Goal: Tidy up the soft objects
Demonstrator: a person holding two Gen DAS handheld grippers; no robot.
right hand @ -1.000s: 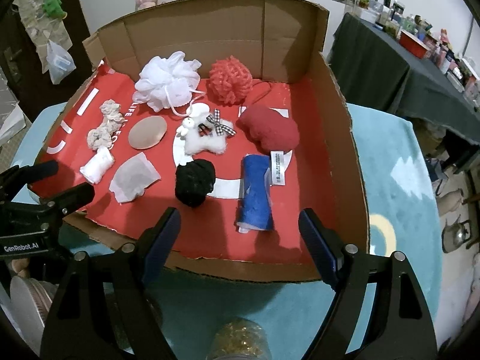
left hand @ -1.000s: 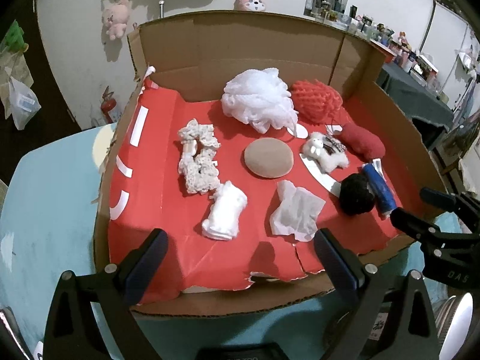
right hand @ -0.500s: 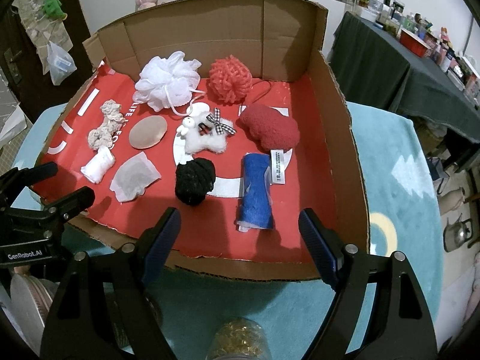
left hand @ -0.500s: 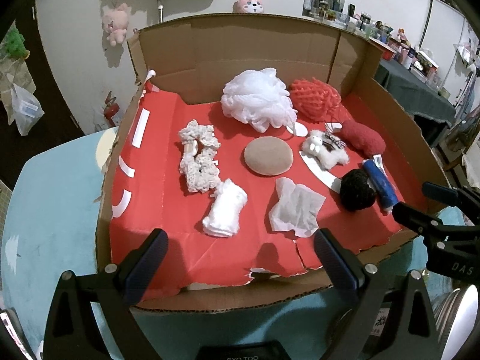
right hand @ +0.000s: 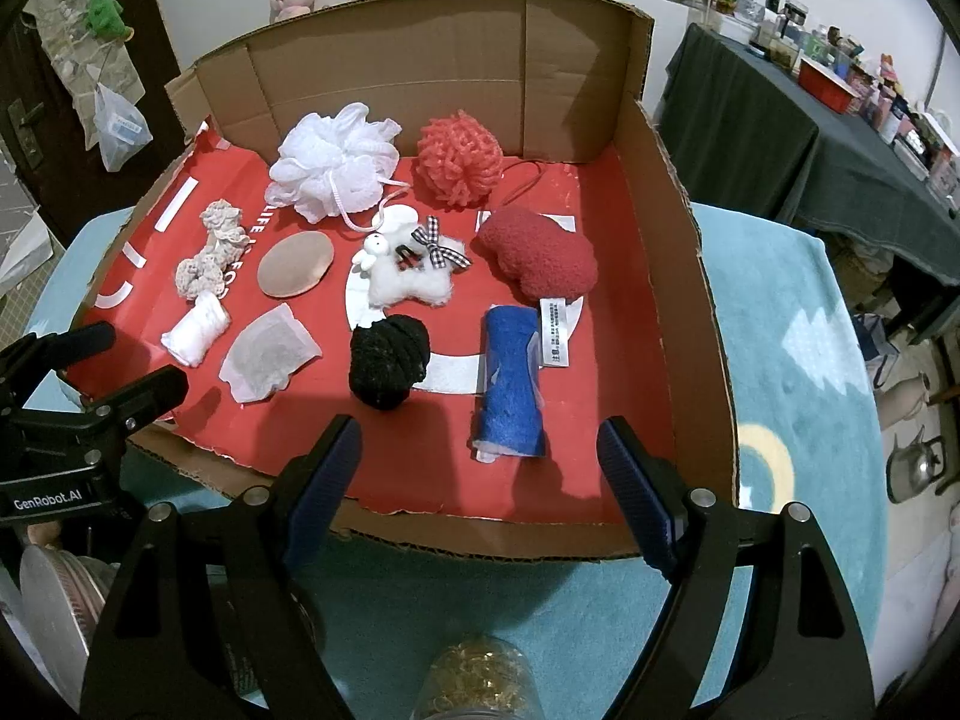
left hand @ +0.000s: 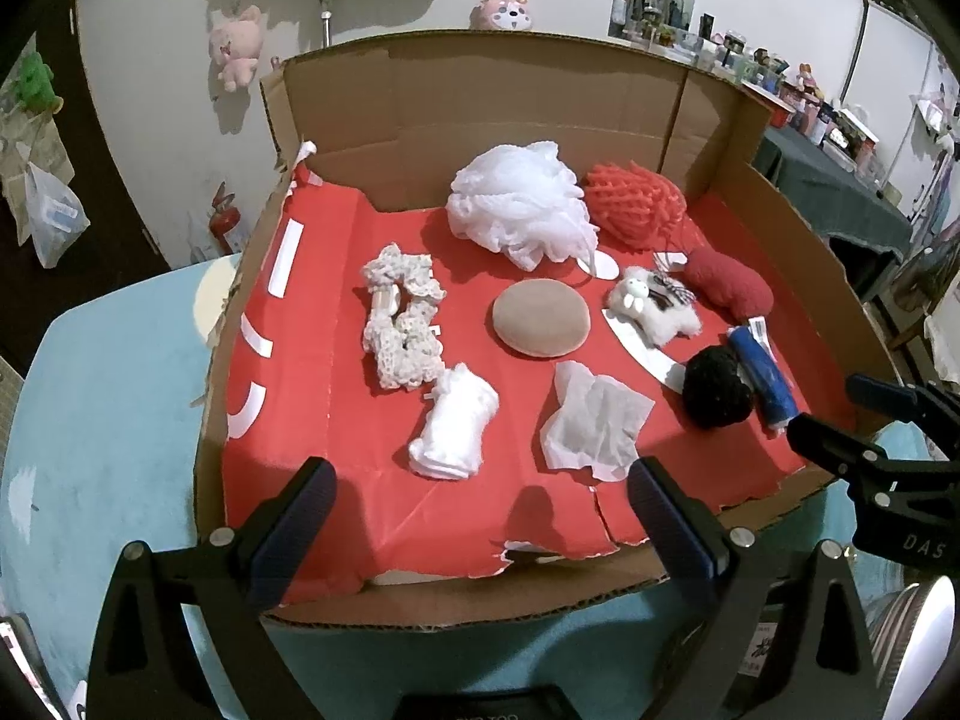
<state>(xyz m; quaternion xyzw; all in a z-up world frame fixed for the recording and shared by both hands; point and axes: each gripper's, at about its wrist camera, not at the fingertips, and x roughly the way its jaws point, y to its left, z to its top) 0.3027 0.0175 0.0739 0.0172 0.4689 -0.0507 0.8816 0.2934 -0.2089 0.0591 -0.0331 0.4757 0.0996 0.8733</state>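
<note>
Spread out in loose rows on the red liner of the cardboard box (right hand: 678,276), none touching a gripper. From the left: cream crochet scrunchie (right hand: 207,252) and rolled white cloth (right hand: 195,333); then white mesh pouf (right hand: 333,162), tan round pad (right hand: 295,264) and flat white sachet (right hand: 267,354); then orange-red pouf (right hand: 459,156), white plush lamb (right hand: 408,276) and black yarn ball (right hand: 389,360); farthest right, dark red fleece piece (right hand: 543,258) and blue rolled cloth (right hand: 510,384) with its label.

Progress hard to fix: tidy enough to pass for a finished layout, yet equally a set laid out and waiting to be sorted (no bin or target visible to settle it).

Left gripper (left hand: 477,531) held wide open at the near left edge of the box, holding nothing. Right gripper (right hand: 480,474) likewise spread wide and empty, at the near right edge.

Only in the left wrist view: the scrunchie's loops and the box's torn left corner, with the right gripper poking in at the side. Only in the right wrist view: the blue cloth's full length and label, the lamb's checked bow, the right box wall, a kettle (right hand: 915,468) on the floor beyond the teal tabletop (right hand: 798,330).
</note>
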